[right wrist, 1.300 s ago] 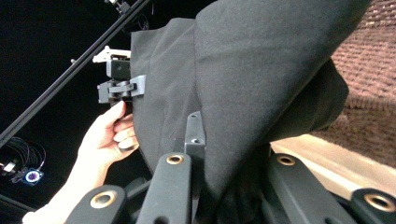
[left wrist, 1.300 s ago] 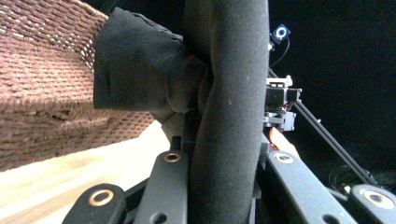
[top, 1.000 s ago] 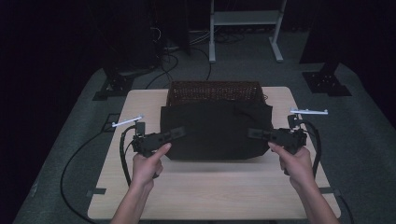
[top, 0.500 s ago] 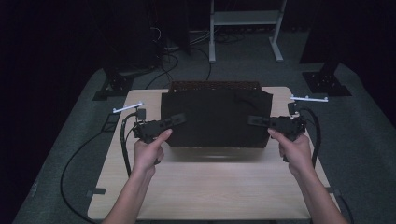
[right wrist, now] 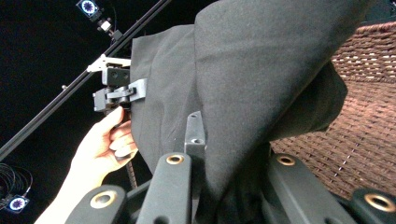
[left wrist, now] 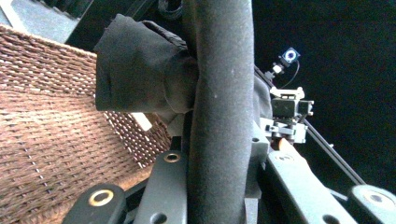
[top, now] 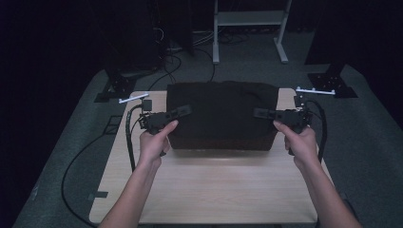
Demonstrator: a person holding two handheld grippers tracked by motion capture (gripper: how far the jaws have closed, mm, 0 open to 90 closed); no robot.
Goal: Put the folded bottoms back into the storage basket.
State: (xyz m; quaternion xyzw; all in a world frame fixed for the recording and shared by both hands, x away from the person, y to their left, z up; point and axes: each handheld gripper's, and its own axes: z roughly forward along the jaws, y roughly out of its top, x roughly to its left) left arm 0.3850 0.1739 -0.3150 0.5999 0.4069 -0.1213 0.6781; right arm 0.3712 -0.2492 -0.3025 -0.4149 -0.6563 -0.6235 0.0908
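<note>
A black cloth [top: 222,113] hangs stretched between my two grippers and hides the brown wicker basket behind it on the wooden table [top: 214,190]. My left gripper [top: 183,110] is shut on the cloth's left edge, my right gripper [top: 259,113] on its right edge. In the left gripper view a thick fold of cloth [left wrist: 219,93] runs up between the jaws, with the basket's weave [left wrist: 46,121] to the left. In the right gripper view the cloth [right wrist: 261,70] drapes over the jaws, and the basket [right wrist: 369,112] lies to the right.
A pale metal stand [top: 249,19] is on the floor beyond the table. Black stand bases [top: 332,84] sit at both far corners. Cables [top: 71,166] trail across the floor on the left. The near half of the tabletop is bare wood.
Both grippers have moved up and away from the person, carrying the cloth. It hung in front of the basket; now it hides the basket's top.
</note>
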